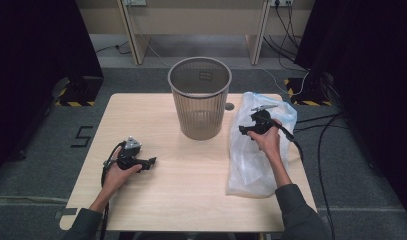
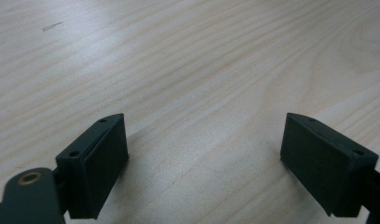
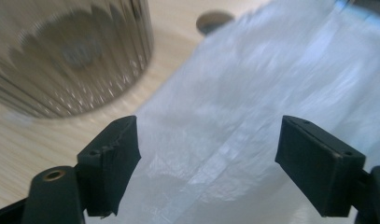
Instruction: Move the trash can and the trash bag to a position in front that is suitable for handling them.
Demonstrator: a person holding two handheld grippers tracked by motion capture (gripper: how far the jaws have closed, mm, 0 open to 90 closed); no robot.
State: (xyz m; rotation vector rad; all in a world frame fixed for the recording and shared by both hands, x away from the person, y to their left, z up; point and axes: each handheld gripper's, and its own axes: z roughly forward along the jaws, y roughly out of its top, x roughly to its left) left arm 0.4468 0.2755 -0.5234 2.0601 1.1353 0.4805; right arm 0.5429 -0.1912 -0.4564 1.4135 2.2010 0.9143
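While the mesh bin (image 1: 199,97) stands mid-tabletop (image 1: 191,190), the left gripper (image 1: 150,162) rests left and the right gripper (image 1: 242,130) hovers over the clear plastic bag (image 1: 251,170). Left gripper view: jaws wide apart, empty, above bare wood. Right gripper view: jaws wide apart, empty, over the bag beside the bin.

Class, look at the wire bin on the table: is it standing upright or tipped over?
Upright. The bin stands on its base on the table, its round open rim facing up, beside the plastic bag.
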